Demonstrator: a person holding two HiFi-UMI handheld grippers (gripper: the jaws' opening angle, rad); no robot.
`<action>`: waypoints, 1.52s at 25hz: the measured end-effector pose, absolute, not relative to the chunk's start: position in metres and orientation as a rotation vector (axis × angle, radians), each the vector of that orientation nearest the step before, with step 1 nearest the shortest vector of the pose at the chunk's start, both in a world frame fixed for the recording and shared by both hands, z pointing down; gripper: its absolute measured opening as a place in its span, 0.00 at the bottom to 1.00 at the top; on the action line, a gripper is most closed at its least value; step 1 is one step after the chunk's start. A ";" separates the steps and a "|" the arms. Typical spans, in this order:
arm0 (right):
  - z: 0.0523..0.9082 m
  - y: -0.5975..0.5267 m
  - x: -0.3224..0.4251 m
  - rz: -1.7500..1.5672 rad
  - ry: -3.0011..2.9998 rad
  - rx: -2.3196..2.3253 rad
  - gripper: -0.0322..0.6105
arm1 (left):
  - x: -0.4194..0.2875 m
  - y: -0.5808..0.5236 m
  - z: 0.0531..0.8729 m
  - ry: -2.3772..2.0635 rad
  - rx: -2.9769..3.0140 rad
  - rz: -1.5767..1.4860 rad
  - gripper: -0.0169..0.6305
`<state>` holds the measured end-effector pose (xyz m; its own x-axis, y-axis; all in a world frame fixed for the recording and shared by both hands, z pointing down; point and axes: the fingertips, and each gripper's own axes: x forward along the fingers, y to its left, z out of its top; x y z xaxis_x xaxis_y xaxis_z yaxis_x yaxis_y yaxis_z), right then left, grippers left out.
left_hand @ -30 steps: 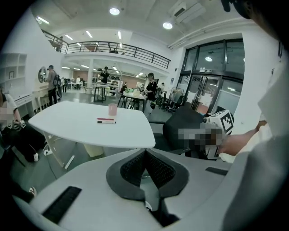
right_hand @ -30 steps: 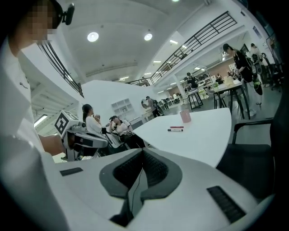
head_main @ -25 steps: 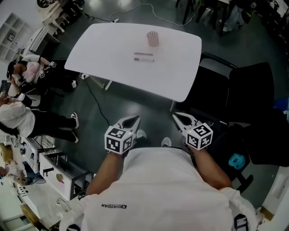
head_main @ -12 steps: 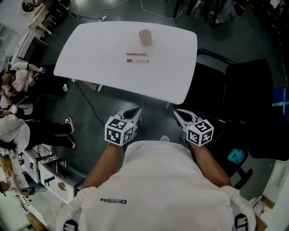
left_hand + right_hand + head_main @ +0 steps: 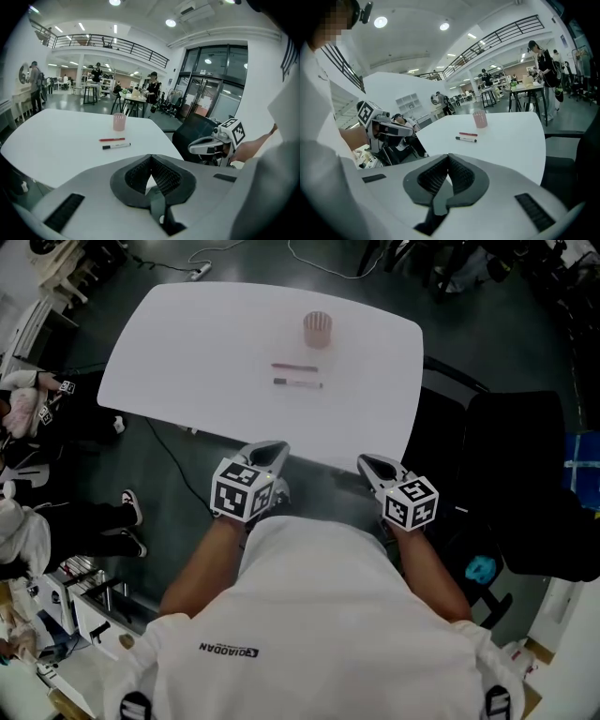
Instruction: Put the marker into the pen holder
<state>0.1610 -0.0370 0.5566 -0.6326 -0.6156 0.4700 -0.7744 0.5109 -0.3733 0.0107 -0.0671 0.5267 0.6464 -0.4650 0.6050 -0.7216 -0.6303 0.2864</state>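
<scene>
A pink pen holder (image 5: 318, 329) stands upright near the far side of the white table (image 5: 187, 352). Two markers lie side by side in front of it: a red one (image 5: 294, 367) nearer the holder and a white one with a black cap (image 5: 298, 382) nearer me. All three show again in the left gripper view: holder (image 5: 119, 122), red marker (image 5: 112, 139), white marker (image 5: 116, 146). My left gripper (image 5: 269, 452) and right gripper (image 5: 367, 463) hover at the table's near edge, both shut and holding nothing, well short of the markers.
A black office chair (image 5: 511, 456) stands right of the table. People sit or stand at the left (image 5: 28, 404), beside white shelving. A cable (image 5: 187, 460) runs across the dark floor under the table's near edge.
Both grippers have come forward from over the floor to the table's near edge. The table and its objects sit closer and larger in the head view.
</scene>
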 end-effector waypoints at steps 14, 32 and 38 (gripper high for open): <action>0.588 -0.158 0.081 0.580 -2.280 1.173 0.08 | -0.100 -0.178 0.570 -0.851 2.349 0.743 0.07; 0.690 -0.270 0.066 0.248 -1.981 0.804 0.20 | -0.133 -0.210 0.602 -0.867 2.226 0.715 0.07; 0.718 -0.284 0.062 0.186 -1.943 0.612 0.26 | -0.134 -0.222 0.601 -0.915 2.192 0.730 0.07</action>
